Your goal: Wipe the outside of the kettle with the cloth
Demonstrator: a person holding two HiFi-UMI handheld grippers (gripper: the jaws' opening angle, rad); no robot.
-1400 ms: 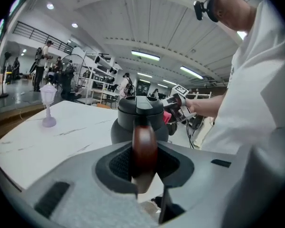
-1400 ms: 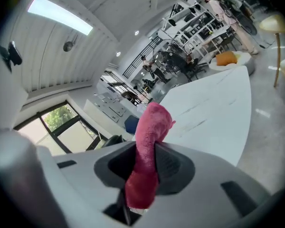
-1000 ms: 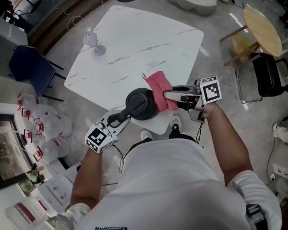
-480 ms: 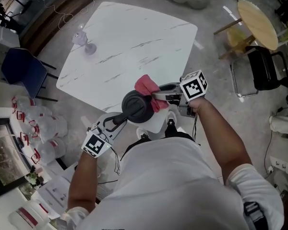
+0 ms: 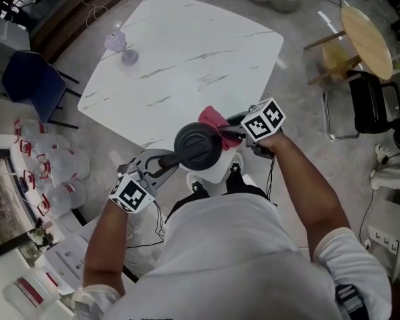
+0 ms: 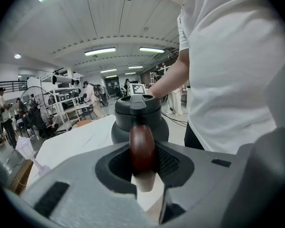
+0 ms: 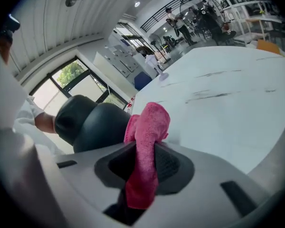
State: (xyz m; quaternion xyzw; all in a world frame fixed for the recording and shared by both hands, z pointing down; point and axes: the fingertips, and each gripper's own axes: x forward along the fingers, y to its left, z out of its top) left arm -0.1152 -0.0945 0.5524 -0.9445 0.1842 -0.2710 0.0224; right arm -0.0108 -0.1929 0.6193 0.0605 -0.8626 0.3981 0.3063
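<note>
Left claw (image 6: 142,167) is shut tight on the brown handle (image 6: 141,148) of the kettle (image 5: 197,145). Right claw (image 7: 142,170) pinches the pink cloth (image 7: 149,125), and the cloth's loose end lies against the kettle's right side, up near the lid. So the kettle is between my two claws, at the near corner of the table (image 5: 187,52). I can't tell if it rests on the top. It stands upright, lid up. Its handle sticks out toward me and to the left, so its long line runs from the left claw across to the cloth.
</note>
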